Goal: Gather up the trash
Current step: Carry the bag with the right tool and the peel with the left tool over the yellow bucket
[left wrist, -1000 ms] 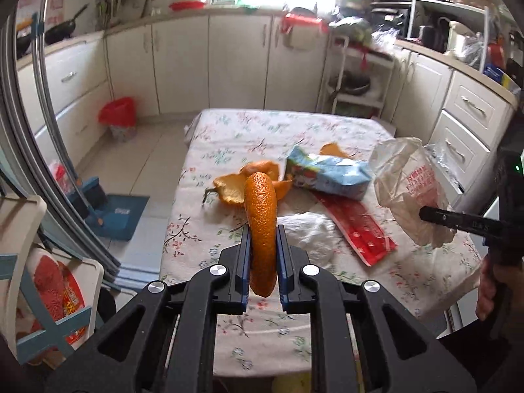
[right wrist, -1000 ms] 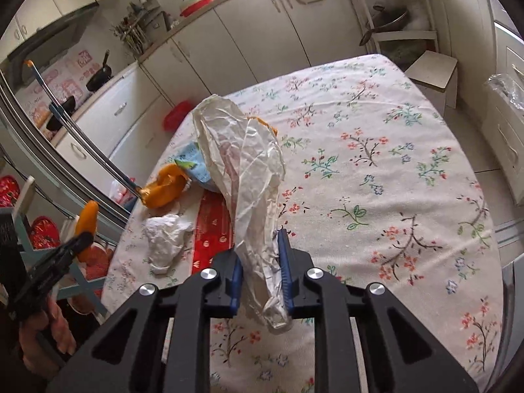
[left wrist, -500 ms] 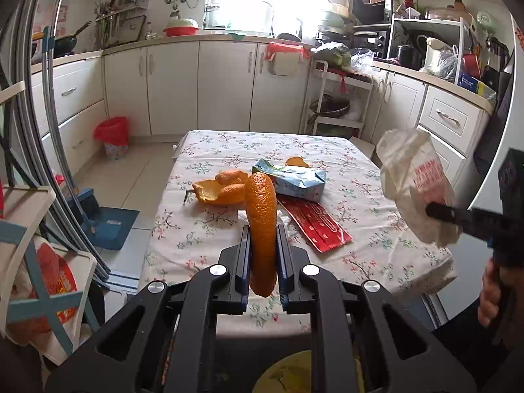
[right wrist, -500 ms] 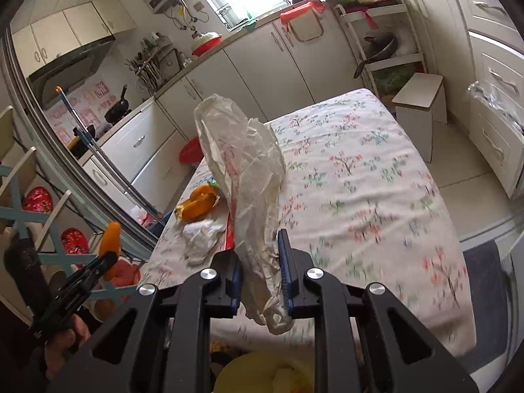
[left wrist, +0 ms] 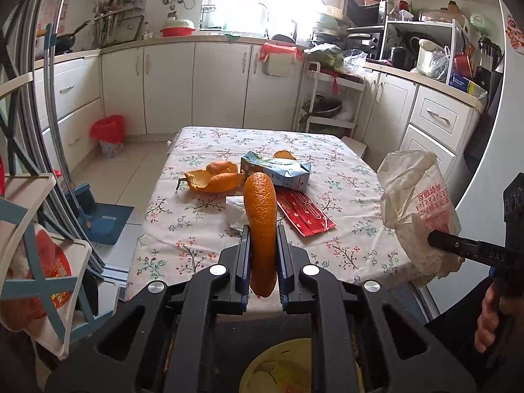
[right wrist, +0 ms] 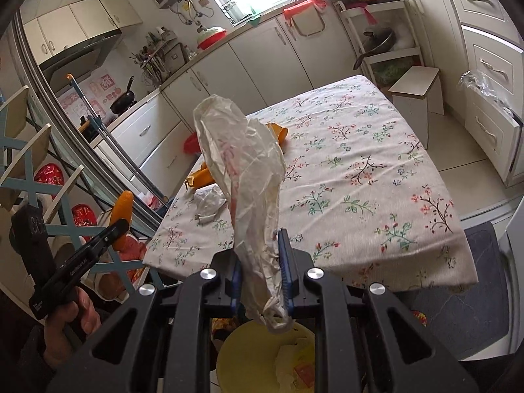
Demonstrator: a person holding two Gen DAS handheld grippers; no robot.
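In a cluttered kitchen, we hold a strip of orange peel (left wrist: 260, 229) upright in our left gripper (left wrist: 261, 255), its jaws nearly closed and pinching the peel on both sides. Our right gripper (right wrist: 261, 262) is clamped just as narrowly on a crumpled plastic bag (right wrist: 244, 177), which stands up above the fingers and hangs a little below them. Both tools are off the near edge of the table (left wrist: 203, 229) with the floral cloth, above a yellow bin (right wrist: 249, 357) showing beneath them. On the table lie more orange peels (left wrist: 213, 180), a blue carton (left wrist: 278, 172), a red wrapper (left wrist: 304, 216) and a crumpled white tissue (right wrist: 209, 201).
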